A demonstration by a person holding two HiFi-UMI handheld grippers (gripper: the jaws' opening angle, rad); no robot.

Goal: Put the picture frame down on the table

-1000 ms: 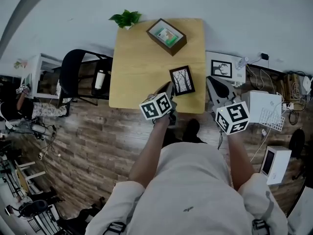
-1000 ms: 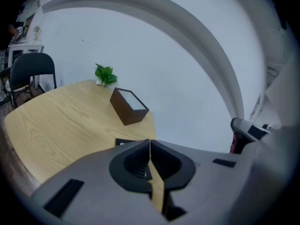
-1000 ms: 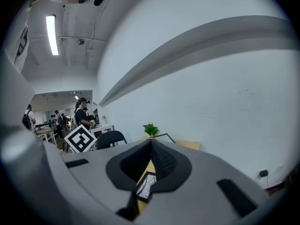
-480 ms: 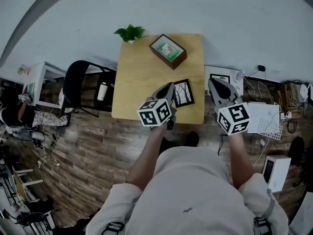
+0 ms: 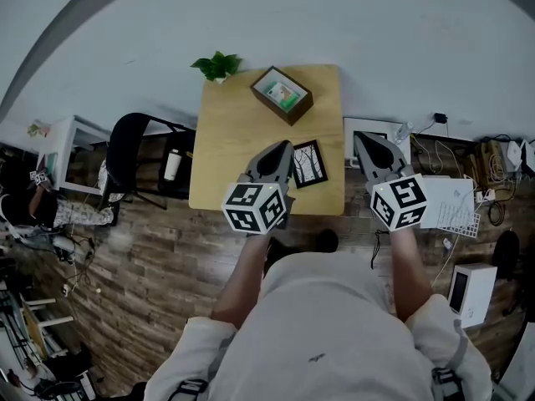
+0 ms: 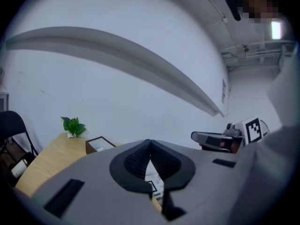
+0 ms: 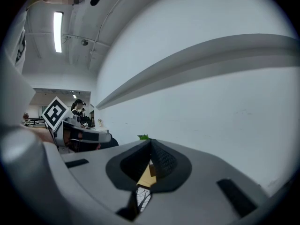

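The black picture frame (image 5: 310, 163), showing a drawing of bare trees, lies flat on the wooden table (image 5: 238, 132) near its front right corner. My left gripper (image 5: 282, 146) hovers shut and empty over the table's front edge, just left of the frame. My right gripper (image 5: 361, 137) is also shut and empty, off the table's right edge. In the left gripper view a strip of the frame (image 6: 153, 185) shows below the closed jaws. The right gripper view shows the frame (image 7: 142, 198) the same way.
A brown box frame (image 5: 282, 95) and a small green plant (image 5: 216, 65) stand at the table's back. A black chair (image 5: 134, 153) with a bottle (image 5: 173, 164) sits to the left. On the right is a white unit (image 5: 374, 129) holding a framed picture, with cables beyond.
My left gripper has risen and drawn back a little to the left of the frame. The frame stays flat on the table. The right gripper has barely moved.
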